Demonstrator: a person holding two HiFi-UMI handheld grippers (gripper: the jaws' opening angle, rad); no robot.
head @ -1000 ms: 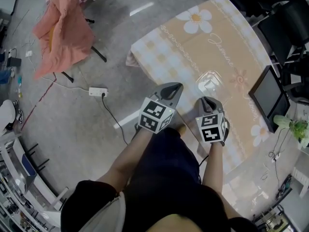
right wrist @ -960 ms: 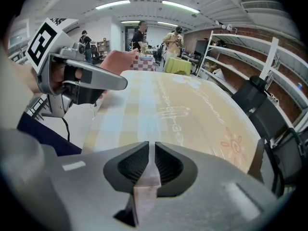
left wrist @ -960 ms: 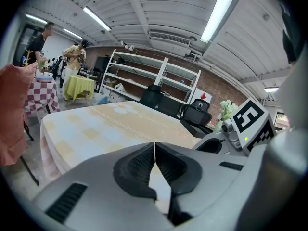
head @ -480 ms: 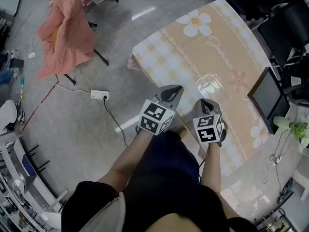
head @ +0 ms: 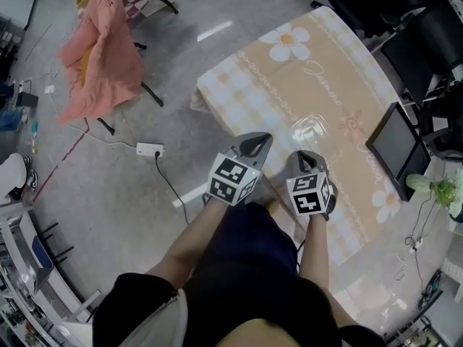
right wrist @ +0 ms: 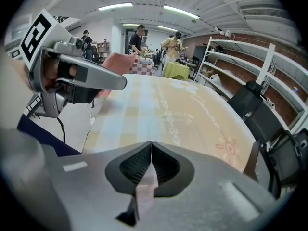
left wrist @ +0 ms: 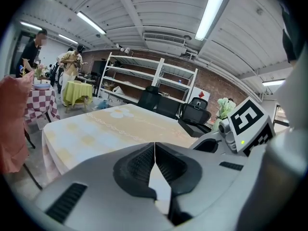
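Standing at the near end of a long table (head: 340,63), a person (head: 249,280) holds two grey tongs out at waist height. The left tongs (left wrist: 154,148) and the right tongs (right wrist: 152,146) are both pressed closed, tip against tip, with nothing caught between them. They are held side by side and close together, noses aimed over the table's edge, so the marker cubes on their backs face up toward the head camera. Nearest to them is a clear dish (head: 311,126), which sits alone on the tablecloth (head: 289,38) just ahead of the right tongs and apart from both pairs; what it holds, if anything, cannot be made out. The cloth, printed with daisies and pale checks, is larger than the tabletop and drapes over the near corner toward the floor. A dark flat screen (head: 396,147) stands at the table's right side, with a green plant (head: 434,190) beyond it and black office chairs (head: 434,27) pushed up at the far end. Off to the left, a pink cloth (head: 98,56) is draped over a stand and a white power strip (head: 150,149) lies on the concrete floor with its cable trailing. White shelves (left wrist: 154,78) line the brick back wall, where other people (right wrist: 139,37) are at work.
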